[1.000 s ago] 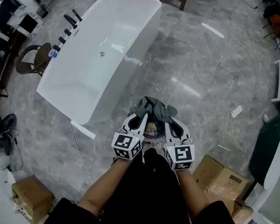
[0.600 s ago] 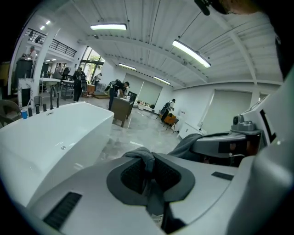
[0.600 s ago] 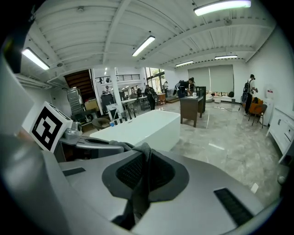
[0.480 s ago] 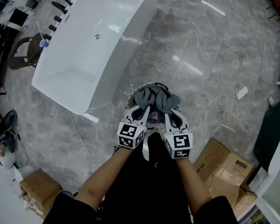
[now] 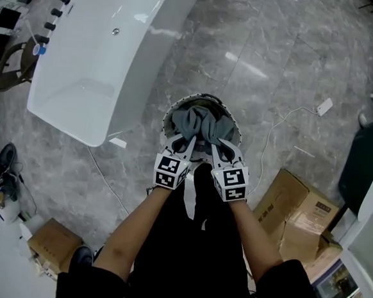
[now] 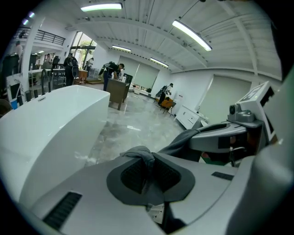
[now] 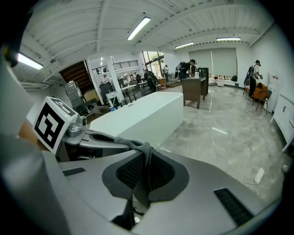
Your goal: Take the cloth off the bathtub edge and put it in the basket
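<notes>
A grey cloth [image 5: 202,127] hangs bunched between my two grippers, right over the round basket [image 5: 170,116] on the floor. My left gripper [image 5: 190,139] is shut on one end of the cloth [image 6: 143,157]. My right gripper [image 5: 214,143] is shut on the other end of the cloth [image 7: 145,151]. The two stand close side by side. The white bathtub [image 5: 98,48] lies at the upper left, its edge bare.
Cardboard boxes [image 5: 295,211] sit on the floor at the right, another box [image 5: 51,247] at the lower left. A white cable [image 5: 283,128] runs across the grey marble floor. Shoes [image 5: 0,166] lie at the left. A dark chair [image 5: 13,61] stands beside the tub.
The grippers have carried the cloth away from the tub and over the basket, which has come into full view beneath it. Both stay shut on the cloth.
</notes>
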`<control>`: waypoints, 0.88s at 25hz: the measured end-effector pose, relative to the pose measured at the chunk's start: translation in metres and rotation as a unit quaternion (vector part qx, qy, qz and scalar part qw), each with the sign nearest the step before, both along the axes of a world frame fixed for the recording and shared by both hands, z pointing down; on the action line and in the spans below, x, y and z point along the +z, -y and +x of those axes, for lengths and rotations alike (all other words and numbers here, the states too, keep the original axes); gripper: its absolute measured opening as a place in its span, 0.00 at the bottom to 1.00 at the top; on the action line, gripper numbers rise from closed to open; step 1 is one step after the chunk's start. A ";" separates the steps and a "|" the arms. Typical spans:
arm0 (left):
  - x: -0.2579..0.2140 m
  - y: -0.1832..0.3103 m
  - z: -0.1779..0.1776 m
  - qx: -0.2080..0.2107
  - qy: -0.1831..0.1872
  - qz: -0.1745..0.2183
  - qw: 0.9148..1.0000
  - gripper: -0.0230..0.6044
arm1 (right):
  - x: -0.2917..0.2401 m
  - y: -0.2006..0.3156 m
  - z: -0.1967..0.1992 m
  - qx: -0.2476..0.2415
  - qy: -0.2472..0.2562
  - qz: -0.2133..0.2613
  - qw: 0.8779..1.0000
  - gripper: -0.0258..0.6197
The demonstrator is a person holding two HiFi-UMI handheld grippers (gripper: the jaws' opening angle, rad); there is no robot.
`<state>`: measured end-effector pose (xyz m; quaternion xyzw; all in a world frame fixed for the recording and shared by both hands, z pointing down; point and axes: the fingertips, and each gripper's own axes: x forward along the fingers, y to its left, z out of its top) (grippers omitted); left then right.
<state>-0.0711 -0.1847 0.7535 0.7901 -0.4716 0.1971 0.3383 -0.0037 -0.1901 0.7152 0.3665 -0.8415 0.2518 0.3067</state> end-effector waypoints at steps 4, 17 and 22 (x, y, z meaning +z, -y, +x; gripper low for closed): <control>0.036 -0.001 -0.001 0.006 0.000 -0.032 0.999 0.10 | 0.037 -0.003 -0.004 -0.008 -0.002 -0.027 1.000 0.10; 0.125 -0.010 0.010 0.019 0.011 -0.116 0.993 0.10 | 0.131 0.006 0.016 0.080 -0.026 -0.112 0.990 0.10; 0.161 -0.013 0.013 -0.001 -0.007 -0.144 0.990 0.11 | 0.169 -0.002 0.016 0.082 -0.039 -0.131 0.987 0.10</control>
